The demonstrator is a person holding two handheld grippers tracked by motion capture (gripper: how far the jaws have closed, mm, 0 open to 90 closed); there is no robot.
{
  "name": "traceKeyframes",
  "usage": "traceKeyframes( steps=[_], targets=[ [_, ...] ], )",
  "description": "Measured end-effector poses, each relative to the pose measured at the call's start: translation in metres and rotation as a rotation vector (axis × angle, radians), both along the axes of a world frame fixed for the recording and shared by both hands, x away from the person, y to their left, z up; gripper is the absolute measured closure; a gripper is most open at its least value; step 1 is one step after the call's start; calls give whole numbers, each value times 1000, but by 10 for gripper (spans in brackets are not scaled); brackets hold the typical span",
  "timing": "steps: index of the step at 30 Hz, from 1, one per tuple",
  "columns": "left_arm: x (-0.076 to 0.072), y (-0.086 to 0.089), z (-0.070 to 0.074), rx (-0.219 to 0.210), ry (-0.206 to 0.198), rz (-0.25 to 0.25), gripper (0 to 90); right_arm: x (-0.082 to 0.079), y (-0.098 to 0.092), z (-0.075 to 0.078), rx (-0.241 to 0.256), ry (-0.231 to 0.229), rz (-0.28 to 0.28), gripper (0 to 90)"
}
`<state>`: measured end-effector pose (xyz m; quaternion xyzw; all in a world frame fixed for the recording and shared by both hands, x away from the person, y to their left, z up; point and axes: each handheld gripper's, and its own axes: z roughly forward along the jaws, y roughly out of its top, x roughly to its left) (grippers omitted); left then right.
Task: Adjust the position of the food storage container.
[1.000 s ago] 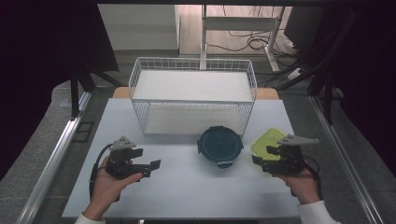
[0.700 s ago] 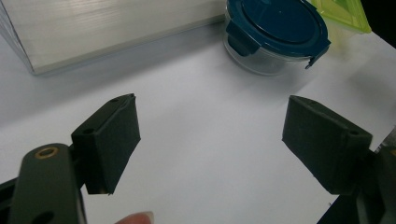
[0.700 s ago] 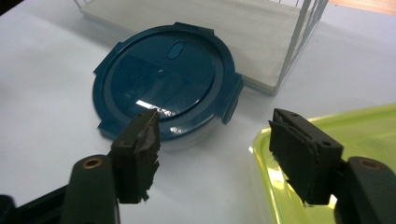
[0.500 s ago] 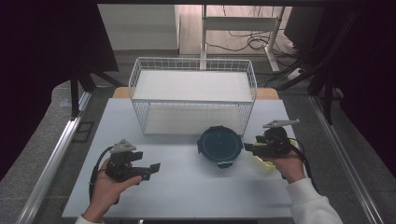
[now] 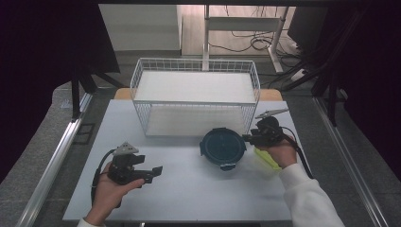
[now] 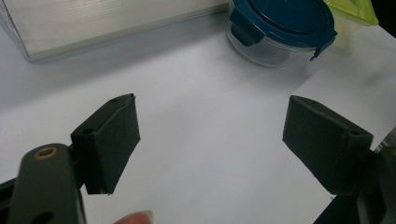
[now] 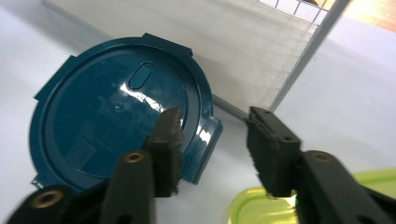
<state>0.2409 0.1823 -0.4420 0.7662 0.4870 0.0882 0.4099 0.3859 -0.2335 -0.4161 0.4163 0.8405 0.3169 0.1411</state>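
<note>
A round clear container with a dark teal clip lid [image 5: 222,146] [image 6: 280,29] [image 7: 119,126] sits on the white table in front of the wire basket. My right gripper [image 5: 249,137] [image 7: 212,151] hovers at the lid's right edge, open, with one jaw over the lid and the other past a side clip. Under the right hand lies a lime green lidded container [image 5: 266,158] [image 7: 299,205] [image 6: 352,11]. My left gripper [image 5: 152,172] [image 6: 210,144] is held low at the near left of the table, open wide, with nothing between its jaws.
A white wire basket [image 5: 196,97] stands at the back middle of the white table [image 5: 189,189], close behind the teal container. Metal rails [image 5: 56,156] run along both sides of the table. Cables lie on the floor beyond.
My right gripper has moved left and away from me, off the green container to the teal lid's right edge. The left gripper has stayed in place.
</note>
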Motion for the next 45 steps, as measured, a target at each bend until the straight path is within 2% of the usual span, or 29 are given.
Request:
traceKeyframes(
  steps=[2,5,6,11,14,15,24,29,32,45],
  targets=[
    [0,0,0,3,0,-3,181,9,5,1,-37,-8,17,657],
    [1,0,-1,3,2,-3,182,13,7,1,-52,-15,28,710],
    [1,1,-1,5,3,-5,182,18,10,1,-75,-22,34,759],
    [1,2,-3,5,5,-1,181,25,17,-1,-114,-29,46,832],
    [1,3,-2,4,-2,11,182,31,20,-5,-124,-26,54,872],
    [0,4,-2,2,-2,11,184,35,22,-9,-142,-27,65,882],
    [1,4,-4,-3,4,14,185,41,35,-27,-242,-60,125,884],
    [2,3,-6,3,11,9,185,43,39,-32,-262,-64,143,884],
    [3,4,-7,3,13,11,186,45,42,-38,-292,-64,157,887],
    [5,2,-9,5,22,5,186,39,47,-39,-292,-72,180,890]
  ],
)
